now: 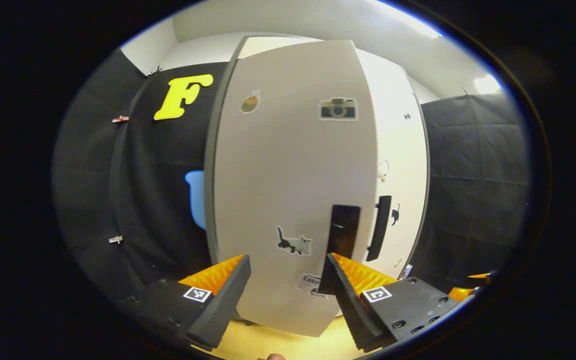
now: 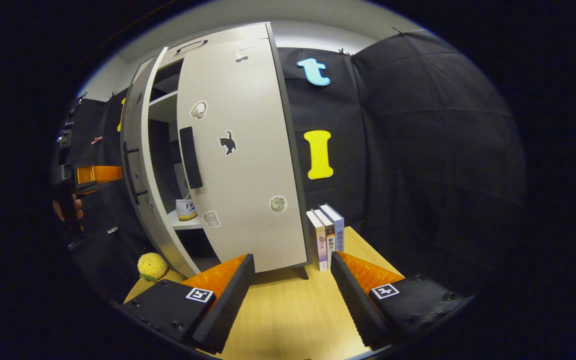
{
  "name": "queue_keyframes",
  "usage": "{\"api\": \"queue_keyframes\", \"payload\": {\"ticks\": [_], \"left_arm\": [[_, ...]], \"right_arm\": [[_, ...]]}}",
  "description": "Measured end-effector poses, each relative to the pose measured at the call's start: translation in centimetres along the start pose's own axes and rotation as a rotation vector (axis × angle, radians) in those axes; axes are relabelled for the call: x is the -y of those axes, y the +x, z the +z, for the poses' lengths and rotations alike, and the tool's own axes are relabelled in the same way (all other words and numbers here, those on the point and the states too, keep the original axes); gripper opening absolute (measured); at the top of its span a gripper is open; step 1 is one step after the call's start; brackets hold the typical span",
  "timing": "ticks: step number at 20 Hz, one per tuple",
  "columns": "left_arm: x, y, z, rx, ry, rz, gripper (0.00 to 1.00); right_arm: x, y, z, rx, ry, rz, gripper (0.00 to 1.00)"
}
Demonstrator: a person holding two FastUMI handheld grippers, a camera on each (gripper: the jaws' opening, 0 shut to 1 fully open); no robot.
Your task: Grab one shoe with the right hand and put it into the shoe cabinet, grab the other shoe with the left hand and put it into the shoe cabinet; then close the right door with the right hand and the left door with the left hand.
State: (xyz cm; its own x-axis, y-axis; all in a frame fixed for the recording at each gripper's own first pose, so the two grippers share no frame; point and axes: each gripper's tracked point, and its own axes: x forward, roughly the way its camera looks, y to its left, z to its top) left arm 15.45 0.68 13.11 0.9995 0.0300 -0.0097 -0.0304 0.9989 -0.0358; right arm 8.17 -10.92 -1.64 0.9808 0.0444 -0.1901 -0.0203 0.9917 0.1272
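Observation:
The white shoe cabinet's left door stands close in front of my left gripper, which is open with nothing between its fingers. That door's black handle is just above the right fingertip. Behind its edge is the right door. In the right gripper view the right door is almost closed and the left door is ajar. Through the gap, the end of a white shoe shows on a shelf. My right gripper is open and empty above the wooden table.
Three upright books stand against the cabinet's right side. A yellow plush toy lies on the table by the left door. A hand holds the left gripper outside that door. Black cloth walls surround the booth.

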Motion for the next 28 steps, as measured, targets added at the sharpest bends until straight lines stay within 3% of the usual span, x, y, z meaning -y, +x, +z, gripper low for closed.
{"api": "queue_keyframes", "payload": {"ticks": [5, 13, 19, 28], "left_arm": [[4.1, -0.7, -1.8, 0.000, -0.013, 0.037, 0.94], [4.0, -6.3, -1.9, 0.064, -0.041, 0.164, 0.95], [1.6, -12.1, -2.1, 0.105, -0.006, 0.185, 0.95], [0.1, -19.8, -6.2, 0.079, 0.000, 0.155, 0.95]], "right_arm": [[2.4, 2.9, 1.0, 0.014, -0.053, 0.064, 0.98], [0.8, 3.7, 5.0, 0.083, -0.011, 0.190, 0.99], [-0.6, -0.5, 9.5, 0.214, -0.023, 0.159, 0.98], [-2.2, -9.6, 5.0, 0.196, -0.046, 0.106, 0.98]]}}
